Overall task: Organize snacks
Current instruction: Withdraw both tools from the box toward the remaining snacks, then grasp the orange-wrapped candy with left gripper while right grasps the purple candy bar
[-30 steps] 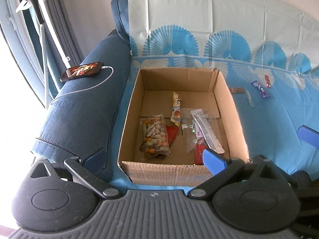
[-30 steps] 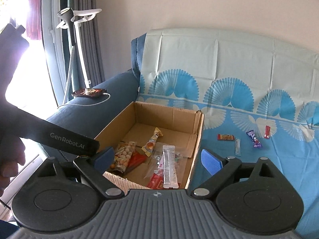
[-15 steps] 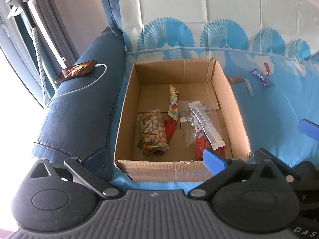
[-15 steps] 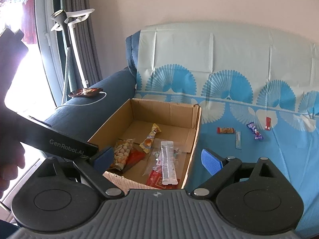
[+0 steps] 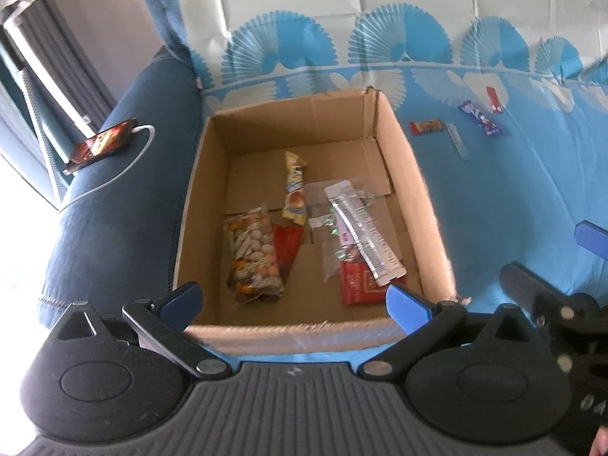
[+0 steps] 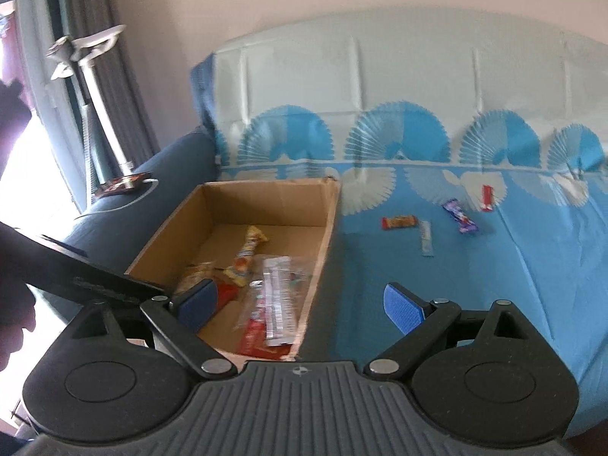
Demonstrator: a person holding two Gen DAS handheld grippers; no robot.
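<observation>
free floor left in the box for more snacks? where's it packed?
Bare floor in the cardboard box: the strip under the far wall, behind the yellow wrapper, and the near-left corner beside the nut bag. Crowded: middle to near-right, where the clear packets, silver strip and red packet overlap. Both grippers are open and empty.

Daylight glare left, fisheye warp, motion blur

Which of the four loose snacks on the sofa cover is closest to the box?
The orange-red bar, lying nearest the cardboard box; the others lie farther right.
</observation>
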